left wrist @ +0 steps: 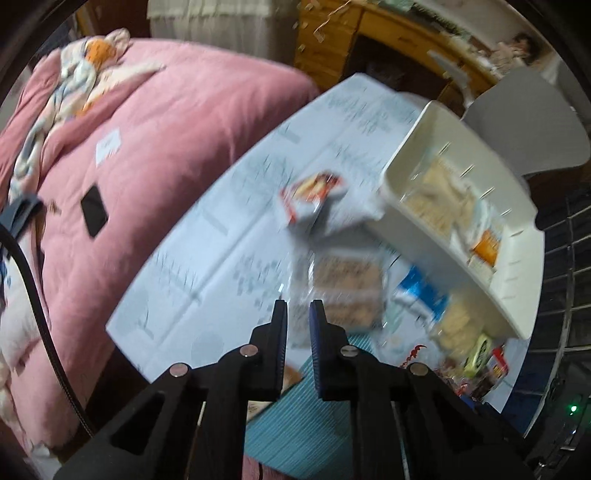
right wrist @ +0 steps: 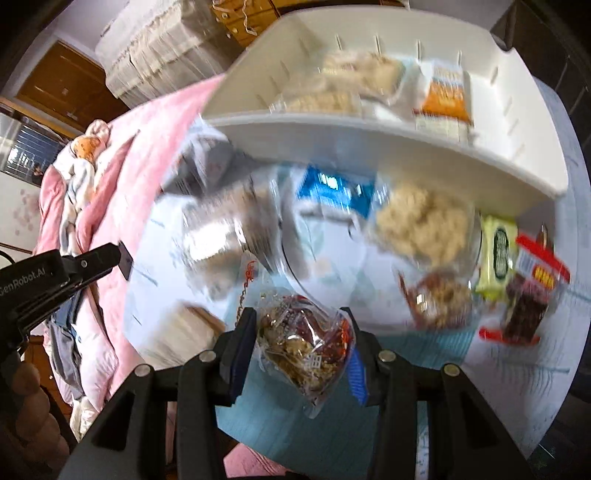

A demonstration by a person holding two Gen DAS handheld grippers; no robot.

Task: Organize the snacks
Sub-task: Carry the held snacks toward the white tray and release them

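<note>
Black right claw (right wrist: 301, 334) angled downward — gripping snack bag (right wrist: 304, 345)

Home bedroom: pink quilt (left wrist: 155, 147) on bed, wooden cabinet (left wrist: 328, 33), snack-strewn table (left wrist: 221, 236) alongside.

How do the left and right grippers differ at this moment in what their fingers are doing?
The right gripper has its fingers spread around a clear bag of mixed nuts, gripped between them; the left gripper has its fingers drawn nearly together with no snack between them. The right one carries its bag above the table; the left carries nothing. Both are black, point steeply down over the table, near the white bin.
</note>
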